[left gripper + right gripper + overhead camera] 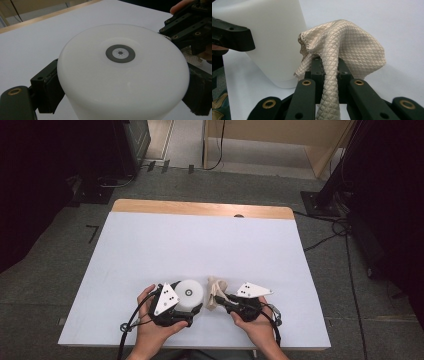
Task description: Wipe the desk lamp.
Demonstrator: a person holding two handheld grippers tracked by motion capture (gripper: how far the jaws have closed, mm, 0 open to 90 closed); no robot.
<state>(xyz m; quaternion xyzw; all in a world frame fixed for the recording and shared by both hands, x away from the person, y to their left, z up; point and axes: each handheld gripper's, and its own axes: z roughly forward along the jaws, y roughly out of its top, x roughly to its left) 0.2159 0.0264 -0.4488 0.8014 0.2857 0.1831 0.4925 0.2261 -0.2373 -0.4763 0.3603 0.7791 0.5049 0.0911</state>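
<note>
The cup [190, 295] stands upside down near the front edge of the worktop [200, 245], its flat base up. It is white and plain, with a small grey ring marked at the middle of the base, clear in the left gripper view [120, 53]. What is under or inside it cannot be told. Just beside it, on its right in the high view, hangs the cloth [216, 290], a beige quilted rag, bunched and draped; in the right gripper view [347, 42] its folds rise above the jaws and one edge comes very close to the cup's wall [274, 37], though whether they touch cannot be told.

The left claw [192, 309] is spread wide around the cup, one black pad against each side of the wall, so it grips the cup low on the body. The right claw [220, 300] is nearly fully closed, pinching a strip of the cloth between its pads; the strip runs down between the two jaws toward the camera. The two claws sit close together, tips pointing toward each other across the cup and cloth.

The worktop is a pale, bluish-white sheet with a strip of light wood [200, 209] along its far edge. Around it lies grey carpet [60, 265] with cables trailing across it, dark equipment at both sides, and a light wooden cabinet [280, 140] beyond the far end.
</note>
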